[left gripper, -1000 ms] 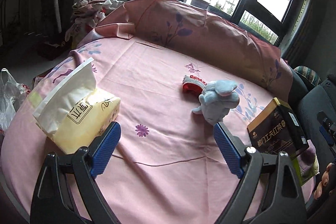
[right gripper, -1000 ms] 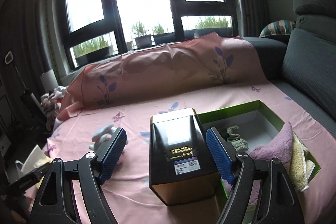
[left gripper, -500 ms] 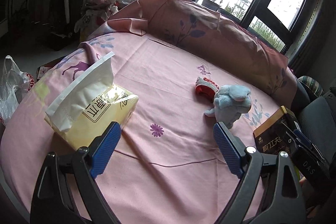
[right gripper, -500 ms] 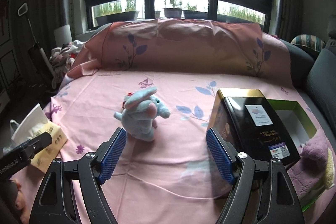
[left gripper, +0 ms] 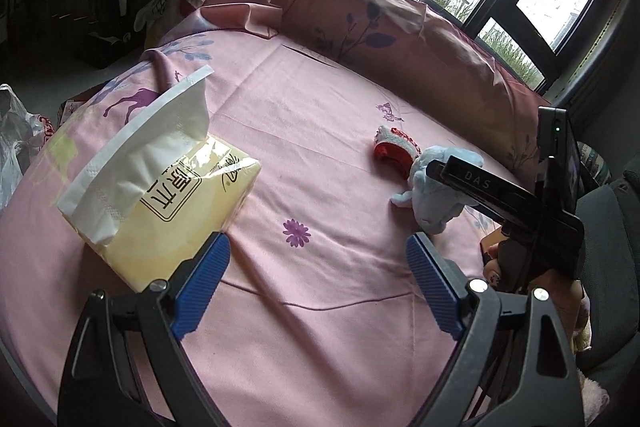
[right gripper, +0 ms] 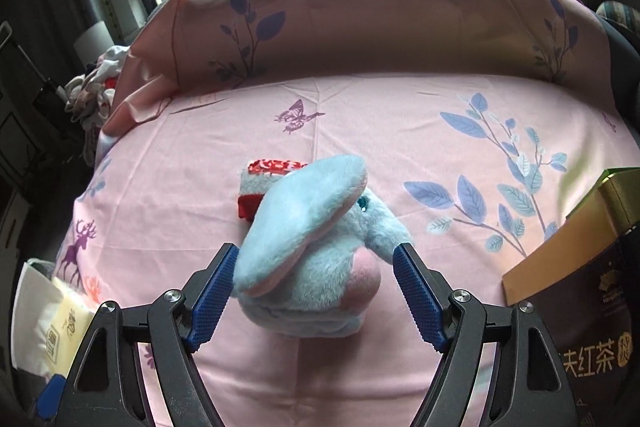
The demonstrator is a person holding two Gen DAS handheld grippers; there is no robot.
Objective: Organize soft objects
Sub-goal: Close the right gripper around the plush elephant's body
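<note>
Our right gripper (right gripper: 314, 293) is spread wide around the blue plush toy (right gripper: 316, 251), which sits on the pink sheet (right gripper: 400, 115) between the pads, nothing clenched; our left gripper (left gripper: 318, 285) gapes too, grasping nothing, with the tissue pack (left gripper: 160, 195) just beside its left pad; behind the toy lies a small red sock (right gripper: 272, 171); a tea box (right gripper: 576, 279) stands at right.

Bed in pink floral sheet (left gripper: 320, 131). On it: yellow tissue pack (left gripper: 168, 211), pale blue plush toy (right gripper: 316, 251), red-white knitted piece (left gripper: 394, 147), dark tea box (right gripper: 580, 311).
</note>
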